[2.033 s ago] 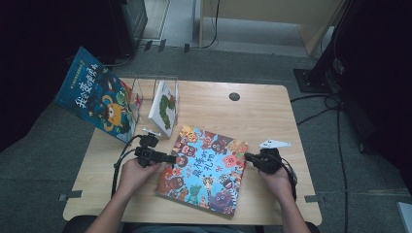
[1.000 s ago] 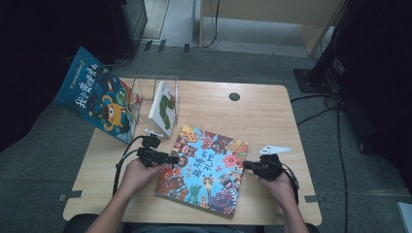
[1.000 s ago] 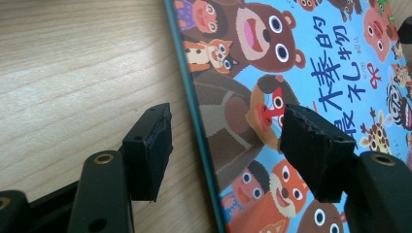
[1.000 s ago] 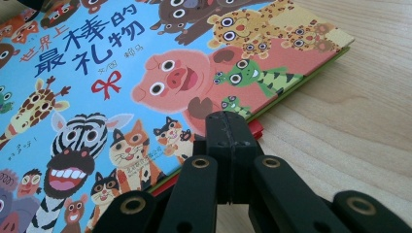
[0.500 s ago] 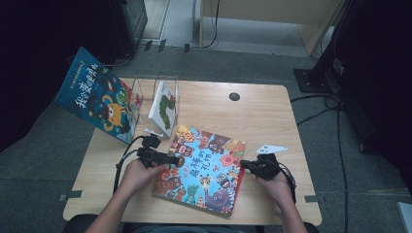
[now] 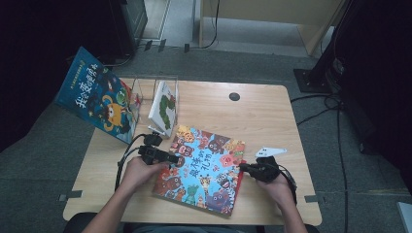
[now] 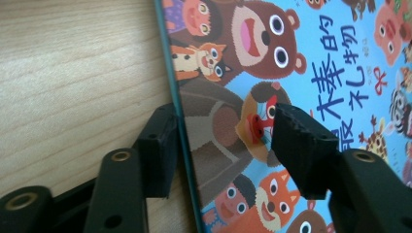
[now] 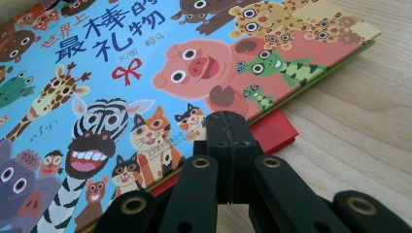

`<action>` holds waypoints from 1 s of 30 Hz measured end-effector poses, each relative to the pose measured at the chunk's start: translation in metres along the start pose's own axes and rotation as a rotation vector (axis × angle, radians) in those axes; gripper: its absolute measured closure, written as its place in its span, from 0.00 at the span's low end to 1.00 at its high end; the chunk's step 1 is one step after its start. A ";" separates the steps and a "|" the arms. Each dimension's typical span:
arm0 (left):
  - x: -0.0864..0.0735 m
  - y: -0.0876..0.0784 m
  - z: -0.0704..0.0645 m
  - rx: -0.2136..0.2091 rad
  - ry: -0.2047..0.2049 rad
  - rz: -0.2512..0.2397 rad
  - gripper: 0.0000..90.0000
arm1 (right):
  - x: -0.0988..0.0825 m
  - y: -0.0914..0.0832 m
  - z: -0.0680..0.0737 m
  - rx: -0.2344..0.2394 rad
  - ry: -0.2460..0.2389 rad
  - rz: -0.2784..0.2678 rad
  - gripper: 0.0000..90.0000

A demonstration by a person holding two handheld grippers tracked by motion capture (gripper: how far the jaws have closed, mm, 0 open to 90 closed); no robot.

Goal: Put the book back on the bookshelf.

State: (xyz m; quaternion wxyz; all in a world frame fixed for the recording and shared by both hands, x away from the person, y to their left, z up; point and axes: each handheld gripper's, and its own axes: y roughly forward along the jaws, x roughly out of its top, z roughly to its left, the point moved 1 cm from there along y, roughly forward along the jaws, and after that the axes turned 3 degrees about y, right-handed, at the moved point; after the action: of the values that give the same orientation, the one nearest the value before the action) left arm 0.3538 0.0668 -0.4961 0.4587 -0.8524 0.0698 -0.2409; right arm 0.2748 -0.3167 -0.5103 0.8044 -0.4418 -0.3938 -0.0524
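One wooden table [image 6: 272, 116] carries everything here, and the count on it is three books, one clear stand and two tools. The largest book, a picture book [image 6: 201, 167] with a blue cover crowded with cartoon animals, lies flat near the table's front edge, a little left of its middle and turned slightly askew; a red sheet or cover [image 8: 274, 131] peeks from under its right edge. A second blue book [image 6: 99, 99] stands tilted at the table's back left corner, overhanging the edge, and just right of it one clear acrylic stand [image 6: 155, 87] holds a third, small white book [image 6: 164, 108] with a green figure, upright and leaning. The left tool [image 6: 171, 158] sits at the picture book's left edge; its jaws have just been closing and now straddle that edge (one jaw on the bare table side, one above the cover), with the pads not yet pressing. The right tool [image 6: 244, 168] rests at the picture book's right edge with its jaws fully together, tips against the edge, gripping nothing that shows. One small dark round spot [image 6: 234, 96] marks the table's back middle.
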 end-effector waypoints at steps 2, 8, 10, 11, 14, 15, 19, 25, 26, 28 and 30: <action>0.001 -0.002 0.000 -0.003 -0.013 0.010 0.53 | 0.000 0.000 -0.001 0.005 0.001 -0.003 1.00; 0.004 -0.022 -0.006 -0.054 -0.023 -0.035 0.57 | -0.002 0.000 -0.004 0.027 0.003 0.003 1.00; 0.007 -0.034 -0.011 -0.085 -0.020 -0.059 0.58 | -0.002 -0.001 -0.006 0.036 0.014 0.001 1.00; 0.009 -0.039 -0.015 -0.101 -0.020 -0.072 0.58 | -0.002 -0.001 -0.007 0.040 0.018 0.002 1.00; 0.017 -0.058 -0.027 -0.129 0.006 -0.082 0.60 | -0.002 0.000 -0.007 0.043 0.015 0.002 1.00; 0.019 -0.062 -0.030 -0.134 0.011 -0.083 0.60 | -0.002 0.001 -0.006 0.046 0.016 0.002 1.00; 0.032 -0.069 -0.046 -0.274 0.021 -0.006 0.67 | 0.000 0.007 -0.001 0.074 0.002 0.006 1.00; 0.046 -0.079 -0.065 -0.198 0.064 0.020 0.76 | 0.008 0.027 0.024 0.071 -0.135 0.003 1.00; 0.048 -0.080 -0.065 -0.176 0.064 0.025 0.78 | 0.009 0.028 0.025 0.065 -0.145 0.002 1.00; 0.050 -0.081 -0.063 -0.160 0.058 0.042 0.77 | 0.011 0.031 0.028 0.054 -0.167 0.002 1.00; 0.052 -0.079 -0.059 -0.172 0.038 0.054 0.77 | 0.013 0.033 0.029 0.049 -0.156 -0.001 1.00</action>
State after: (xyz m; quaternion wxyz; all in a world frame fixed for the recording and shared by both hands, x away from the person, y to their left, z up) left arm 0.3629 0.0501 -0.3868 0.3887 -0.8819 0.1220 -0.2374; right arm 0.2806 -0.2716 -0.5151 0.7819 -0.4242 -0.4567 -0.0087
